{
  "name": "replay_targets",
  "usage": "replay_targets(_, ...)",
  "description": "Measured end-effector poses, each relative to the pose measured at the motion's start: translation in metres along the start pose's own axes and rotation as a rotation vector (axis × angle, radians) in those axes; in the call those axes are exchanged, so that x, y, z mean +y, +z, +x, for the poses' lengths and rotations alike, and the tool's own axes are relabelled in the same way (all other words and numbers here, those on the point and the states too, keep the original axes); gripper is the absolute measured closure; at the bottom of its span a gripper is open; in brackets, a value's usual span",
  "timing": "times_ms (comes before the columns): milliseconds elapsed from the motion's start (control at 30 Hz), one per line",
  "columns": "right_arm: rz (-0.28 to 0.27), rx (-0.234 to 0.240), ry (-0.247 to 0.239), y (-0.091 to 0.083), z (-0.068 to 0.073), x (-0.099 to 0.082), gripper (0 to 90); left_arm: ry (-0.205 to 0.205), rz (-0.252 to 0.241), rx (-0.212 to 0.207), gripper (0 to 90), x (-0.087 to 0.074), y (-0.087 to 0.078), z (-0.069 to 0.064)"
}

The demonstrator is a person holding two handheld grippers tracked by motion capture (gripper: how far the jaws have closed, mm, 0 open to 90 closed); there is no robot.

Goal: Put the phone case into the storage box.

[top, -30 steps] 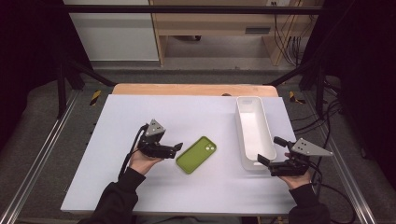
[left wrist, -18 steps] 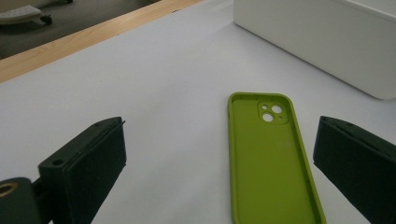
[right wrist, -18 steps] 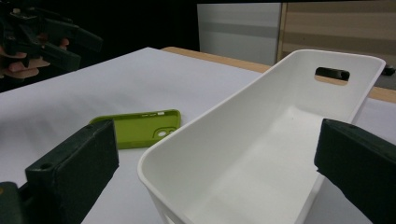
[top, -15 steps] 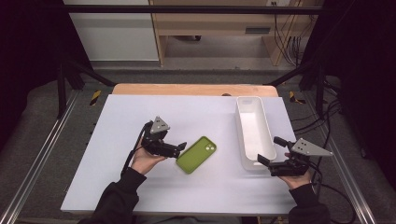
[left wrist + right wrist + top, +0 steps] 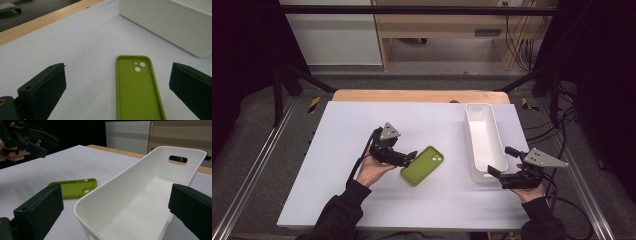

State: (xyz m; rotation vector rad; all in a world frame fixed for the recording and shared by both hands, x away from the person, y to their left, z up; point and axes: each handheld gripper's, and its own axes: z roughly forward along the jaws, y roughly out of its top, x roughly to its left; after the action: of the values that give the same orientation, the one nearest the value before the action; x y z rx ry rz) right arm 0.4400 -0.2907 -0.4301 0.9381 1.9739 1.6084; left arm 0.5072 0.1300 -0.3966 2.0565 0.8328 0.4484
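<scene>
Lying outside the white bin (image 5: 482,140), the green phone case (image 5: 422,165) rests on the table (image 5: 342,135).

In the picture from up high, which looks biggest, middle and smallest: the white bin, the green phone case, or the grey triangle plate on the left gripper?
1. white bin, clearly the biggest.
2. green phone case, about half the bin's length.
3. grey triangle plate, the smallest.

No text, label, brand, number or sign can be read on anything in these pictures, near the jaws or elsewhere.
</scene>
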Motion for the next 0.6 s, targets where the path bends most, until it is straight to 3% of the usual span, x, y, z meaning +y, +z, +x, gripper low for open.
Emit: replay_targets(600,0.004,0.002,0.005,0.0,0.0,0.0,0.2,0.001,0.013,-0.001,0.4,0.006,0.013,0.002)
